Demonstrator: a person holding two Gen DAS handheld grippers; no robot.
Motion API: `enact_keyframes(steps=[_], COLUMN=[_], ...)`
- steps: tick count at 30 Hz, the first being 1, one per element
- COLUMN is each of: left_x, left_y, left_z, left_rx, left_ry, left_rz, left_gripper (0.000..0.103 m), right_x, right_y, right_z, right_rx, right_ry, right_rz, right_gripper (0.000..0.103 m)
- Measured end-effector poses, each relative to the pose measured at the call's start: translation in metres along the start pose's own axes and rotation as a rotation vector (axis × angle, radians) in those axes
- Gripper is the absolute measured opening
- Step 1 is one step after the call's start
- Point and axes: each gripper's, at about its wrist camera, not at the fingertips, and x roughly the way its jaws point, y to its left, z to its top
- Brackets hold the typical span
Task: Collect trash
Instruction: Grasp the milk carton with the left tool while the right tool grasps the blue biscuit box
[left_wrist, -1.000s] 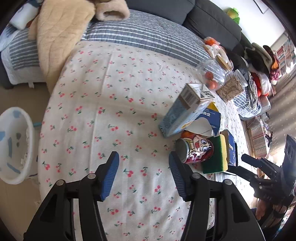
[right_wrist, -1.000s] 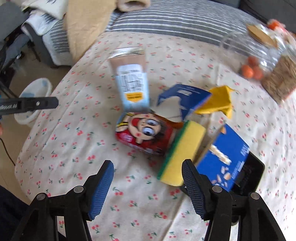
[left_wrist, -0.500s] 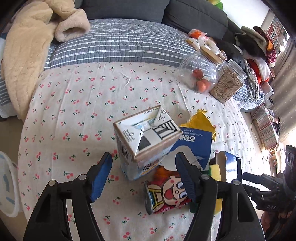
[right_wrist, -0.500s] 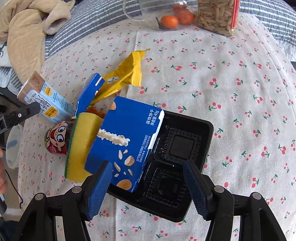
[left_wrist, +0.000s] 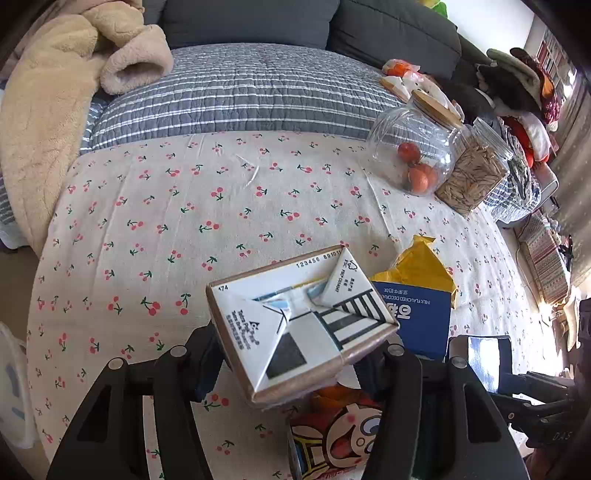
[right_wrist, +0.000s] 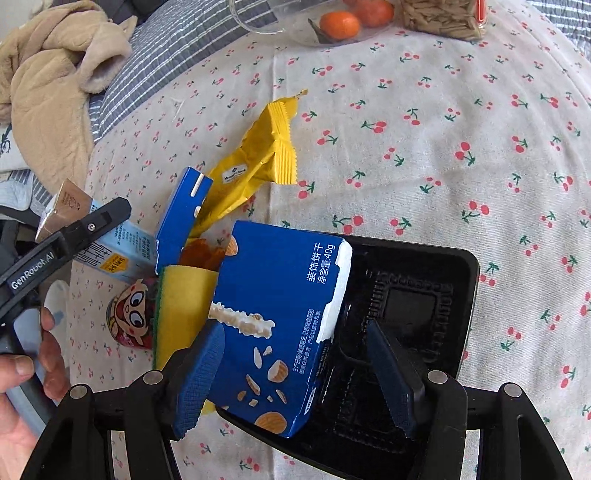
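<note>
- Left gripper (left_wrist: 295, 343): the fingers have just been closing, and they're clamped on the milk carton (left_wrist: 295, 317), one on each side, about half open.
- The carton is tipped, its folded end facing the camera, above the cartoon-face can (left_wrist: 336, 439) lying on the surface.
- In the right wrist view, a hand (right_wrist: 22, 387) grips that tool's handle at the left edge.
- Right gripper (right_wrist: 293, 326): the fingers are spread wide, holding nothing. They straddle the blue biscuit box (right_wrist: 280, 288), and the right pad is clear of the box's edge, over the black tray (right_wrist: 424, 295).
- The box leans across the tray's left side, with a yellow sponge (right_wrist: 184, 295) standing against its left edge.
- Behind the sponge sits a smaller blue box (right_wrist: 181, 214), and a yellow wrapper (right_wrist: 258, 155) juts out from it.
- All of it is bunched on the cherry-print cloth (right_wrist: 443, 147) covering the surface.
- Well apart at the far edge are a glass jar (left_wrist: 413, 155) of orange fruit and a jar of seeds (left_wrist: 472, 177), touching.
</note>
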Motion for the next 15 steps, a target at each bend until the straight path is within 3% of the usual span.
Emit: enact_keyframes(steps=[1, 4, 6, 9, 12, 15], left_x=[-0.001, -0.005, -0.008, -0.011, -0.013, -0.019], left_y=[0.002, 0.003, 0.001, 0.001, 0.001, 0.004], left_z=[0.001, 0.002, 0.002, 0.002, 0.001, 0.001], left_rx=[-0.012, -0.022, -0.014, -0.009, -0.006, -0.01], left_ry=[-0.003, -0.008, -0.01, -0.001, 0.007, -0.003], left_rz=[-0.01, -0.029, -0.029, -0.031, -0.027, -0.025], left_gripper=[0.061, 0.06, 0.06, 0.06, 0.06, 0.06], right_x=[0.001, -0.002, -0.006, -0.013, -0.018, -0.019], right_y=[0.001, 0.004, 0.005, 0.007, 0.01, 0.01], right_z=[0.0, -0.001, -0.001, -0.002, -0.003, -0.003], right_rx=[0.002, -0.003, -0.009, -0.027, -0.041, -0.034], right_ry=[0.003, -0.005, -0.012, -0.032, -0.042, -0.052], right_rz=[0.011, 0.027, 0.043, 0.029, 0.019, 0.025], right_gripper=[0.068, 0.054, 0.036, 0.022, 0.01, 0.009])
